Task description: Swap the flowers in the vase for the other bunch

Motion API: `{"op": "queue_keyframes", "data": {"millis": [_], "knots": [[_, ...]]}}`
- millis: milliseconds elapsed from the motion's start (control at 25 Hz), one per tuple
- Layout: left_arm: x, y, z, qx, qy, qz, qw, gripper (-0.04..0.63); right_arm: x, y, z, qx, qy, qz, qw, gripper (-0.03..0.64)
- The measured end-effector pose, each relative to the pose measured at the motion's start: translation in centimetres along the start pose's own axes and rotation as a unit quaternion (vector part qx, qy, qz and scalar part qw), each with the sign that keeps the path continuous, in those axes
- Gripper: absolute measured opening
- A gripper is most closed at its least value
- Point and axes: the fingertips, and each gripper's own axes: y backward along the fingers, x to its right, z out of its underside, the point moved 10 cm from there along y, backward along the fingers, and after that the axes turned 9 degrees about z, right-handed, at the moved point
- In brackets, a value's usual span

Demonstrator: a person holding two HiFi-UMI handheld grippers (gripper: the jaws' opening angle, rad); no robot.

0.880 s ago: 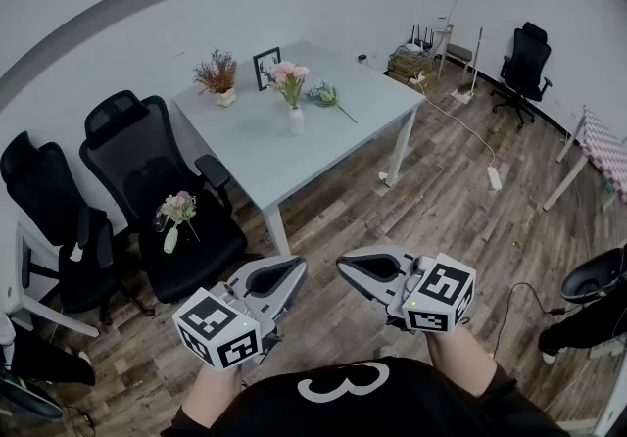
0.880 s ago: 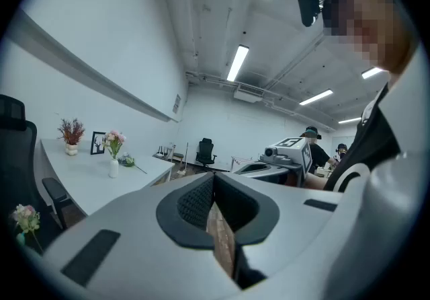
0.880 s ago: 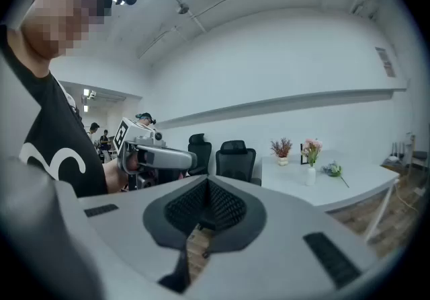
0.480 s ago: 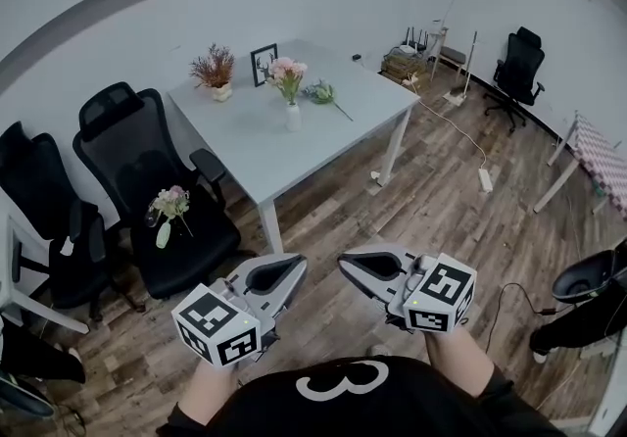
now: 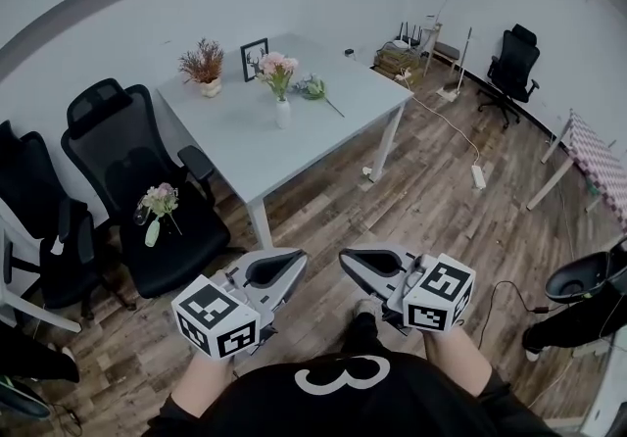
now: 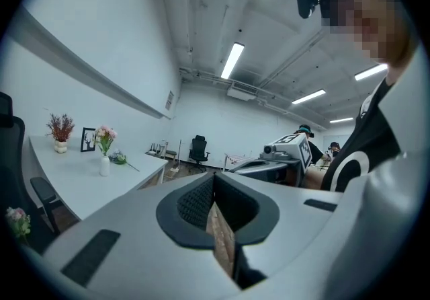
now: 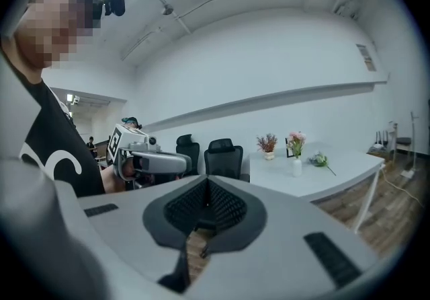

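Left gripper and right gripper: jaws together, empty, well apart from tabletop; vase there, loose bunch near it.

White walls; wood floor; black chairs

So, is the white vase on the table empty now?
No, the white vase on the table holds a bunch of pink flowers in the head view.
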Motion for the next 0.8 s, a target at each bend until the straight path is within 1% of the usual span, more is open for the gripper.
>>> {"op": "queue_keyframes", "data": {"millis": [80, 120, 240, 280, 440, 600, 800], "knots": [[-1.0, -1.0, 0.4, -0.004, 0.011, -0.006, 0.9999, 0.011, 1.6, 0.3, 0.1, 0.006, -0.012, 0.004, 1.000, 0.008], [-1.5, -1.6, 0.6, -0.003, 0.018, -0.006, 0.9998, 0.011, 2.5, 0.3, 0.4, 0.010, -0.028, 0.000, 1.000, 0.008], [-3.2, -3.2, 1.0, -0.006, 0.027, -0.012, 0.9995, 0.011, 5.5, -0.5, 1.4, 0.014, -0.082, -0.034, 0.996, 0.008], [-4.1, -3.8, 1.1, -0.010, 0.027, -0.021, 0.9994, 0.011, 6.7, -1.3, 1.6, 0.011, -0.086, -0.039, 0.996, 0.008], [-8.8, -6.4, 0.8, -0.019, 0.039, -0.052, 0.9977, 0.011, 12.5, -5.0, 1.6, -0.002, -0.067, -0.030, 0.997, 0.008], [-14.5, -9.9, -0.2, -0.008, 0.060, -0.085, 0.9946, 0.011, 19.0, -9.1, 0.9, -0.009, -0.055, -0.043, 0.998, 0.008], [-20.9, -16.3, -1.9, 0.017, 0.105, -0.102, 0.9891, 0.011, 27.9, -11.7, -1.1, 0.016, -0.098, -0.094, 0.991, 0.008]]}}
